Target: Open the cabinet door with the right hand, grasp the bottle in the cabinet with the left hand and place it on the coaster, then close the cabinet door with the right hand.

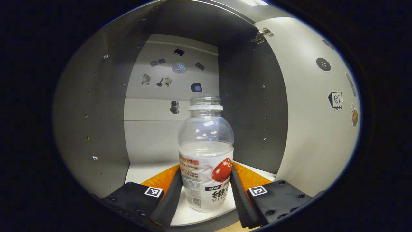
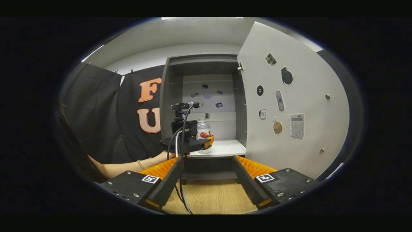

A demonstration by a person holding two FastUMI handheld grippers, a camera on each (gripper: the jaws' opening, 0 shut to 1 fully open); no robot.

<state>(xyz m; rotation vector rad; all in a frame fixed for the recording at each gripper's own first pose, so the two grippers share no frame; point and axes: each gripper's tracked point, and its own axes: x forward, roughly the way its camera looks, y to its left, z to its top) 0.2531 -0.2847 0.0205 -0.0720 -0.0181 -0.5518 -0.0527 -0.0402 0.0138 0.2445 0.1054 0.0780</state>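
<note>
Cabinet door (image 2: 289, 96) stood open; left gripper (image 1: 206, 193) straddled the drink bottle (image 1: 206, 151) at 12 o'clock, fingers apparently touching, grip unconfirmed; squeeze and lift looked next; right gripper (image 2: 207, 180) waited open

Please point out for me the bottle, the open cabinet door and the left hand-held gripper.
bottle (image 1: 206, 154): left gripper view, on its label.
cabinet door (image 2: 289, 96): right gripper view, on its inner face.
left hand-held gripper (image 1: 206, 195): left gripper view, midway between its fingertips.
</note>
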